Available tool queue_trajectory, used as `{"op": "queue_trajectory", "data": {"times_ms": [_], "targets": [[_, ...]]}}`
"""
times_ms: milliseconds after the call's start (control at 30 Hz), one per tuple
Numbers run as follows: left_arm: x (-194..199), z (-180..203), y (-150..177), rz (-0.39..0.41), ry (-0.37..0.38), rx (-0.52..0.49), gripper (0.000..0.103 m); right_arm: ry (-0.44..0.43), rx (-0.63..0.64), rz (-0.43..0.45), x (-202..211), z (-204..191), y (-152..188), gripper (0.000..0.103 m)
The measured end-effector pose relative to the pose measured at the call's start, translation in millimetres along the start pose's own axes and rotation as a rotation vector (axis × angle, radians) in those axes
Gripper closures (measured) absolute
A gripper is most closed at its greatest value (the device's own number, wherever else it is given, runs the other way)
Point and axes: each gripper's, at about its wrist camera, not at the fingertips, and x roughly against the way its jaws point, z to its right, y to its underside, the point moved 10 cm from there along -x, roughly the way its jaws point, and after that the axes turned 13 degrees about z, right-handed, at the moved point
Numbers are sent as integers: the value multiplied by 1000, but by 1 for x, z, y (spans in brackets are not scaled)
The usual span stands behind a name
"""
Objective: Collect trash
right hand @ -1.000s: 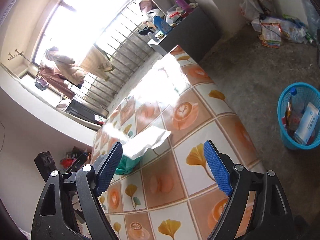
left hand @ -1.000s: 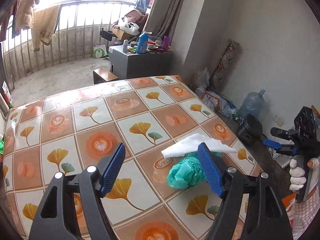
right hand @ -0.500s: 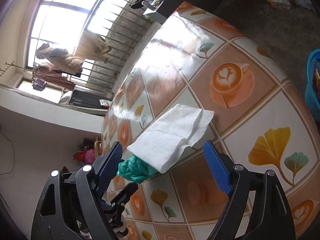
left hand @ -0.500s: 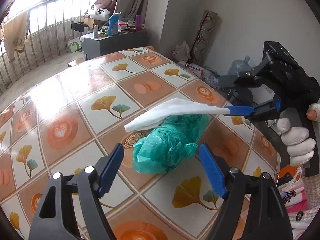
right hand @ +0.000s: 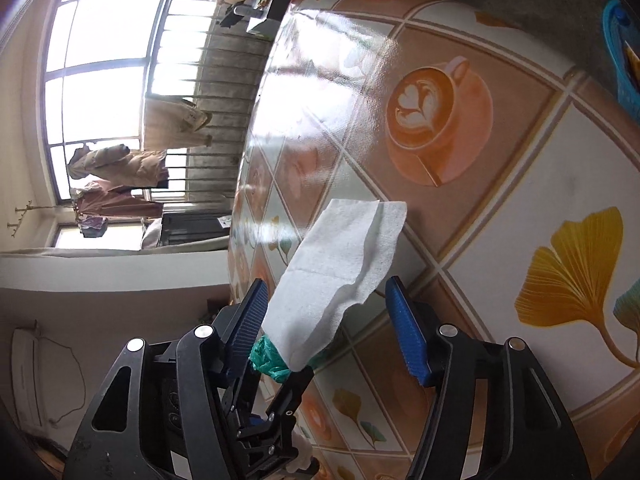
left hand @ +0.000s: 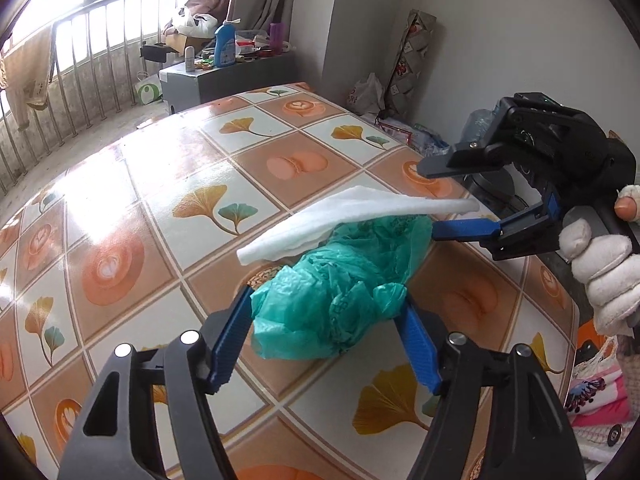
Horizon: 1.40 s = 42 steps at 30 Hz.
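At the centre of the left wrist frame, the left gripper is bracketing the crumpled green bag on the bench, fingers wide and holding nothing. The right gripper, also spread, is framing the white tissue's right end. Each should probably close squarely, low on the bag, without dragging.
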Motion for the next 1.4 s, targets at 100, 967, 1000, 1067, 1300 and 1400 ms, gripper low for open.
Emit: {"op": "queue_trajectory", "data": {"times_ms": [100, 967, 1000, 1067, 1300, 1400], "targets": [[-1, 2, -1, 3, -8, -16, 41, -6, -12, 0, 0, 1, 1, 53], [-2, 15, 0, 8, -33, -123, 43, -64, -50, 70, 11, -7, -8, 100], [-2, 15, 0, 8, -33, -122, 43, -66, -53, 77, 12, -7, -8, 100], [-3, 15, 0, 9, -34, -119, 43, -67, -56, 92, 14, -7, -8, 100], [0, 16, 1, 12, -40, -125, 43, -73, -76, 123, 20, -3, -8, 100], [0, 15, 0, 12, -40, -125, 43, -75, -83, 126, 17, -3, -6, 100]]}}
